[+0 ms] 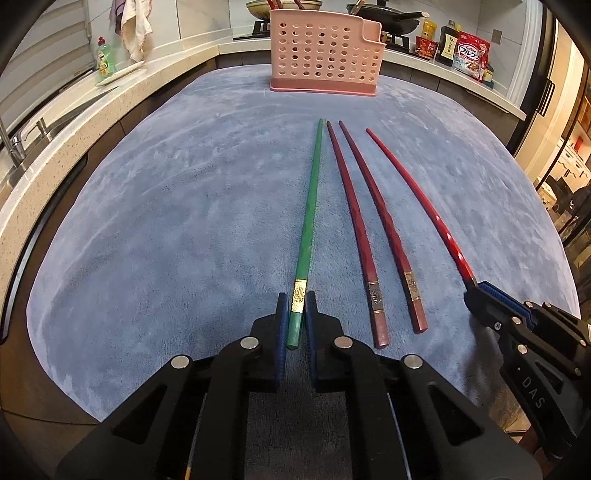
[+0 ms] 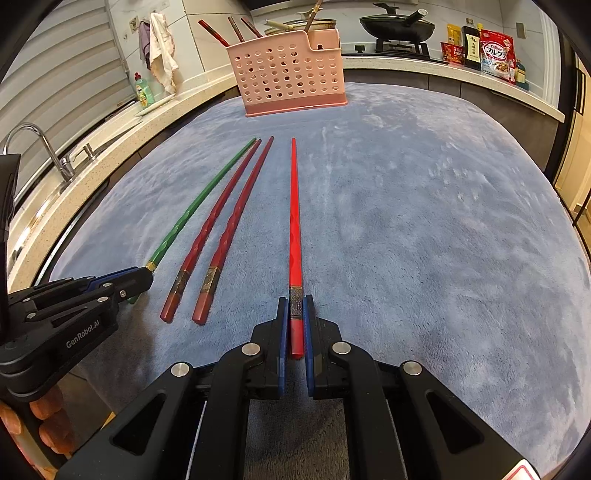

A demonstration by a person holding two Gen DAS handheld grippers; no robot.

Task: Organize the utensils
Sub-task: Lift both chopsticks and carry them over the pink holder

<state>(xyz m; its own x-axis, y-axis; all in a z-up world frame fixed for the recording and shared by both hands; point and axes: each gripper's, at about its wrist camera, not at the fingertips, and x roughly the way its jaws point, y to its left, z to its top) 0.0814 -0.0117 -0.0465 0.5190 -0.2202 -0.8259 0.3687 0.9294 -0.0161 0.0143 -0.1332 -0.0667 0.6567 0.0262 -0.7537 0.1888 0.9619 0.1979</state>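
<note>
Four chopsticks lie side by side on a blue-grey cloth (image 1: pixel 147 221). My left gripper (image 1: pixel 297 301) is shut on the thick end of the green chopstick (image 1: pixel 310 206), by its gold band. My right gripper (image 2: pixel 295 304) is shut on the thick end of the bright red chopstick (image 2: pixel 294 221). Between them rest two dark red chopsticks (image 1: pixel 351 218) (image 1: pixel 380 214), untouched. In the right wrist view these are the dark red chopsticks (image 2: pixel 210 229) (image 2: pixel 236 225), beside the green chopstick (image 2: pixel 199 203) and left gripper (image 2: pixel 146 275). A pink perforated utensil holder (image 1: pixel 325 51) (image 2: pixel 291 74) stands upright at the cloth's far edge, with several utensils in it.
A stone counter (image 2: pixel 110 136) with a sink and tap (image 2: pixel 48 147) runs along the left. A green soap bottle (image 1: pixel 104 57) and hanging cloths are there. Behind the holder sit a stove with a black pan (image 2: pixel 397 26) and food packets (image 2: pixel 496 55). A person's fingers (image 2: pixel 51 432) show at lower left.
</note>
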